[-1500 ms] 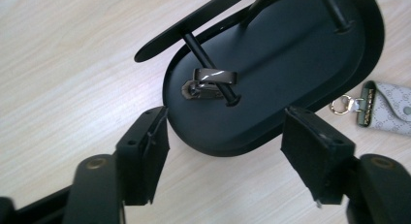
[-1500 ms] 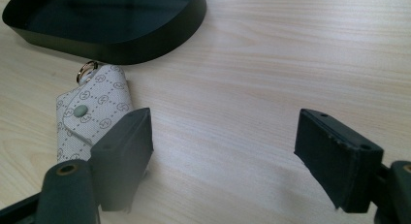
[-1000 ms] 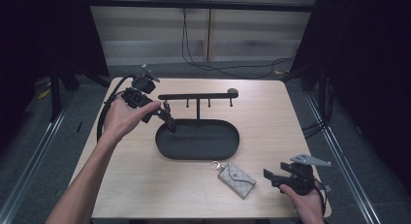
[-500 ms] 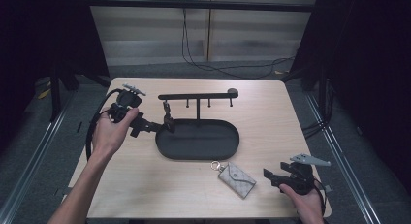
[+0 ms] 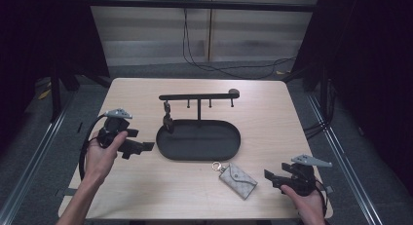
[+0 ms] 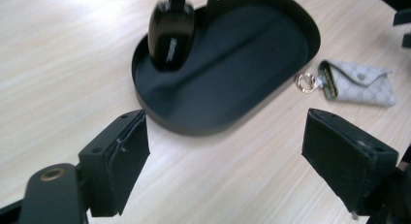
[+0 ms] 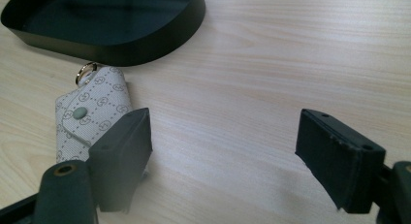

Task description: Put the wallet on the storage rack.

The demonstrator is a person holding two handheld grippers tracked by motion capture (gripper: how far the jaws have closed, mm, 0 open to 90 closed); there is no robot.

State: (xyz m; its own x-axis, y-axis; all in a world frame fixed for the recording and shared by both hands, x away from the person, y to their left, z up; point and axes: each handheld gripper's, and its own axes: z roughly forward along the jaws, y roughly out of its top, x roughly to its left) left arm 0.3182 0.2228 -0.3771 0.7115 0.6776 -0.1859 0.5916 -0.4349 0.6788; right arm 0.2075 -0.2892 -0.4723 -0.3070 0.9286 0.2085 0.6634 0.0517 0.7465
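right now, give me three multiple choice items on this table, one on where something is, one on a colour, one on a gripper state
1. Where does the key pouch lie?
A. inside the tray
B. on the table just outside the tray's near rim
C. hung on the rack

2. What colour is the oval tray?
A. black
B. white
C. red

3. How do the jaws of the left gripper stand?
A. shut on the pouch
B. shut on nothing
C. open, holding nothing

Answers:
1 B, the high view shows the pouch on bare wood between the tray and the right gripper.
2 A, it looks black in every view.
3 C, the left gripper view shows a wide gap between the jaws, with only table and tray beyond.
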